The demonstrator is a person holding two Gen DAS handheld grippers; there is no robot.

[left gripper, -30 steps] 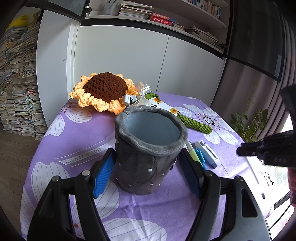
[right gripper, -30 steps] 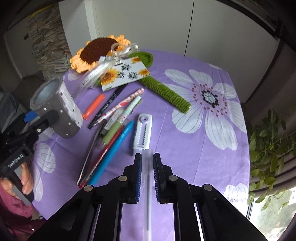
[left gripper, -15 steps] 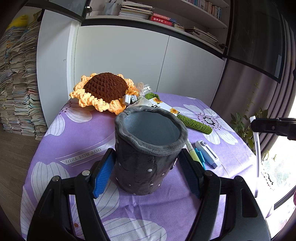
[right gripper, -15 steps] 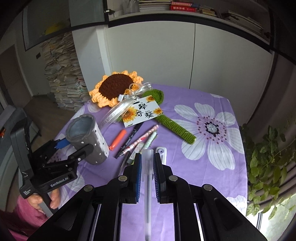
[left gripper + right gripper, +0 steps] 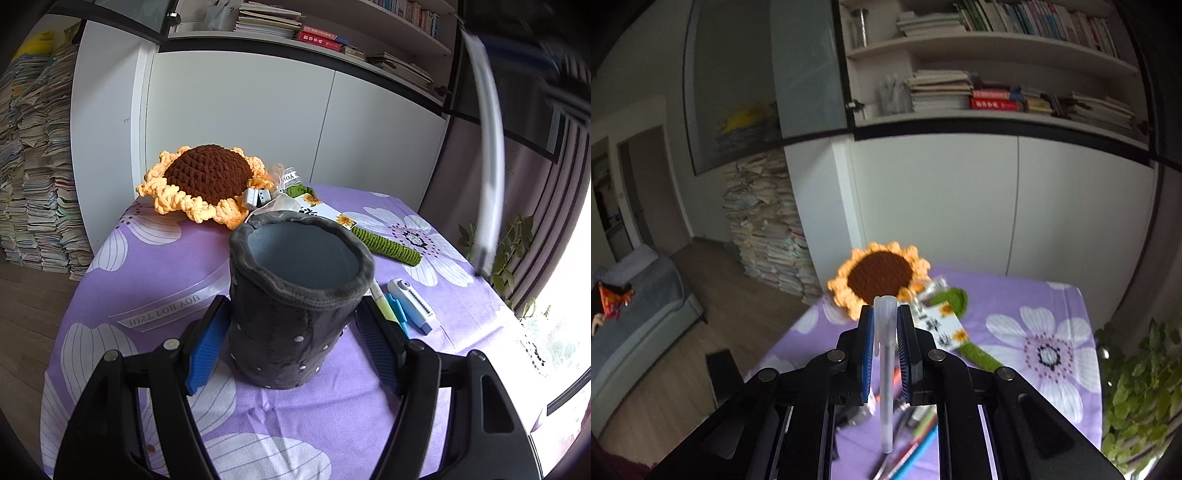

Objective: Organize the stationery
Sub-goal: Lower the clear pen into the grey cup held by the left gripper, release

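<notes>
A dark grey felt pen holder (image 5: pixel 295 317) stands upright on the purple flowered tablecloth (image 5: pixel 147 273), its mouth open and nothing visible inside. My left gripper (image 5: pixel 293 310) is shut on it, one blue pad on each side. My right gripper (image 5: pixel 885 314) is shut on a translucent white pen (image 5: pixel 886 373), which hangs down between the pads. In the left wrist view that white pen (image 5: pixel 487 147) shows blurred, high at the right, above and right of the holder. Several loose pens (image 5: pixel 916 443) lie on the cloth below the right gripper.
A crochet sunflower (image 5: pixel 207 177) with a green stem (image 5: pixel 384 245) and a card lies behind the holder. A green highlighter (image 5: pixel 384 306), a blue pen and a correction tape (image 5: pixel 413 306) lie right of it. White cabinets, bookshelves and paper stacks (image 5: pixel 33 166) stand behind; a plant (image 5: pixel 1137 384) grows at the right.
My right gripper has risen and tipped upward with the white pen, so its view now takes in the shelves. In the left view the pen climbed. The left gripper and holder stayed put.
</notes>
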